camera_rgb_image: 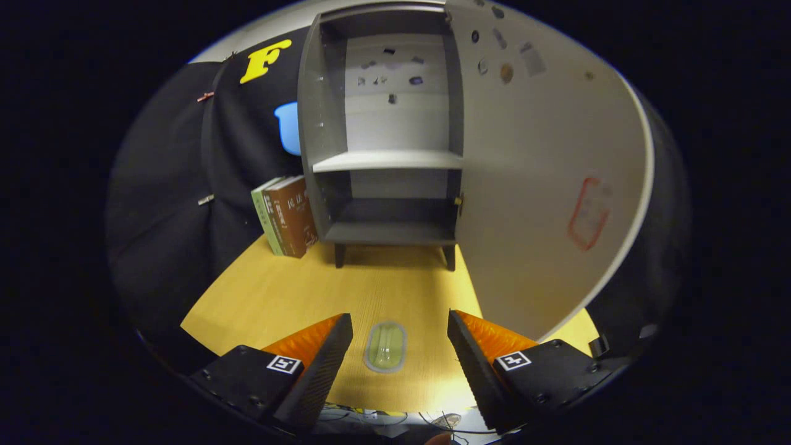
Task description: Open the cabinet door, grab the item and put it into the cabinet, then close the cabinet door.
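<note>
Now the cabinet (386, 142) stands with its door (544, 185) swung wide to the right, so the opening step looks done and the grab is the step in hand. The tongs (400, 352) are spread apart with nothing clamped, and the item (387, 347) lies flat on the yellow worktop (278, 296) in the gap between the two fingers, touching neither.

It is a small oblong thing with rounded ends, pale green round the rim and clear or glossy in the middle; what exactly it is I cannot tell. It sits low and flat, so the next move probably calls for lowering the fingers right down to the worktop on either side of it and closing across its narrow width, then carrying it forward to the lower shelf (389, 232) or the middle shelf (388, 161), both bare. Two books (285, 216) stand just left of the cabinet, well clear of that path.
</note>
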Demonstrator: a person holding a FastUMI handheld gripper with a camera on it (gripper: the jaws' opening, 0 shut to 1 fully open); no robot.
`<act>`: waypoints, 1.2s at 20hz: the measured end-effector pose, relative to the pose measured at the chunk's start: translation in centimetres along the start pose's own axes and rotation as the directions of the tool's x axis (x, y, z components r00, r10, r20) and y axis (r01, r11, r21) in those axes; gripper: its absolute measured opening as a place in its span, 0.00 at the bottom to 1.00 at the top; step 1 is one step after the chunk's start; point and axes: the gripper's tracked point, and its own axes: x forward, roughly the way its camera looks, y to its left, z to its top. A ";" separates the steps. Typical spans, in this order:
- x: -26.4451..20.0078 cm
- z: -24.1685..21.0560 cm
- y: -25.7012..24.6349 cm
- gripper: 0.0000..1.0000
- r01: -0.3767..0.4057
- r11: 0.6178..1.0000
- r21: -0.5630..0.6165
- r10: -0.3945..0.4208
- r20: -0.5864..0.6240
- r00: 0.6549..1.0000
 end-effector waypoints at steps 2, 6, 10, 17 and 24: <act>3.4 -2.5 0.9 0.98 -0.016 1.000 -0.009 0.015 -0.061 0.998; 9.4 -7.4 1.4 0.98 0.000 1.000 -0.009 -0.002 -0.173 0.985; 13.0 -11.6 1.2 0.77 0.036 0.999 0.012 -0.032 -0.268 0.963; 15.2 -14.1 1.4 0.48 0.093 0.995 -0.029 -0.097 -0.316 0.944; 14.8 -13.3 1.0 0.17 0.090 0.996 -0.028 -0.094 -0.286 0.954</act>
